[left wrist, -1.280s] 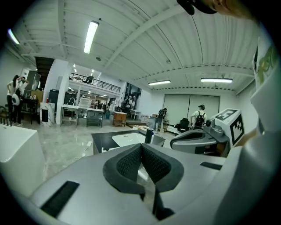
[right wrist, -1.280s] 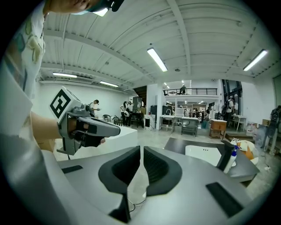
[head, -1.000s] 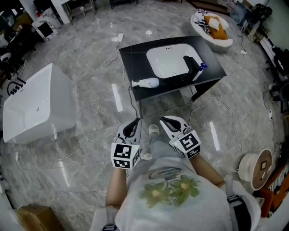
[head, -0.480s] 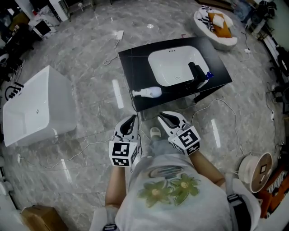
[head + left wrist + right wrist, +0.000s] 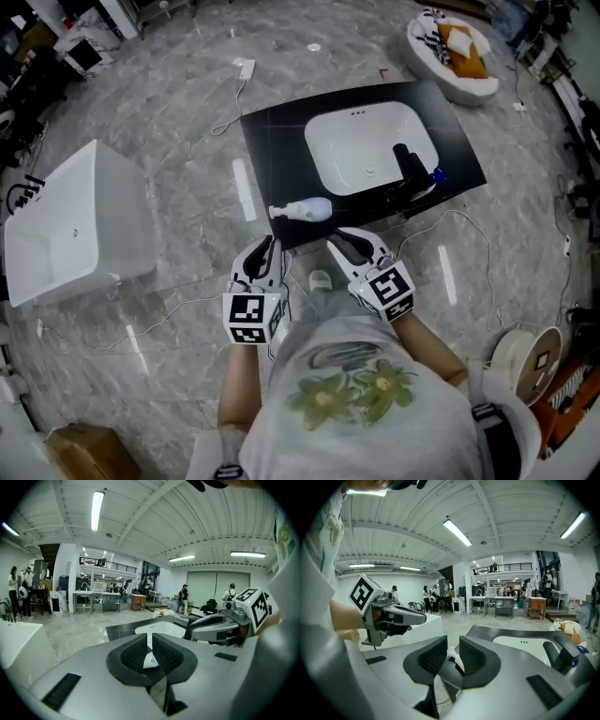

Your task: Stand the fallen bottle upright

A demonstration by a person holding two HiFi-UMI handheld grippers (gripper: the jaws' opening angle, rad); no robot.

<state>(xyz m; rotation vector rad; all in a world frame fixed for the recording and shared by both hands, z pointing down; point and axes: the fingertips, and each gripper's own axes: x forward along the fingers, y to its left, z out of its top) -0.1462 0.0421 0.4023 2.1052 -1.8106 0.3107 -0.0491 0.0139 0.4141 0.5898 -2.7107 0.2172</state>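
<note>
Head view, 2 grippers held out side by side in front of the person's chest, both pointing toward 12 o'clock.

- Left gripper (image 5: pixel 267 248): jaws closed down to a hairline slit, nothing gripped. Its own view shows only a sliver of the bottle far beyond the gap.
- Right gripper (image 5: pixel 342 240): jaws have just eased open a crack. The gap is narrow, a touch wider than the left's, with nothing between the pads. The bottle shows past them, not in them.
- Bottle (image 5: pixel 305 209): white, lying on its side at the near edge of the desk (image 5: pixel 272 159), at about 12 o'clock from the 2 grippers and just beyond their tips. Narrow nozzle end points to 9 o'clock, fat body to 3 o'clock. No jaw touches it.
- Basin (image 5: pixel 361 150): white, sunk in the black desk top, at 1 o'clock from the bottle. Black faucet (image 5: pixel 408 167) stands on its 3 o'clock side.
- White tub (image 5: pixel 75 220) on the floor, well off at 9 o'clock.

Progress, as I judge it: approach only. Nothing grasped, bottle fully down. Left to do: open 1 pair of jaws wide enough for the body, close on it, tip it up onto its base, let go.
</note>
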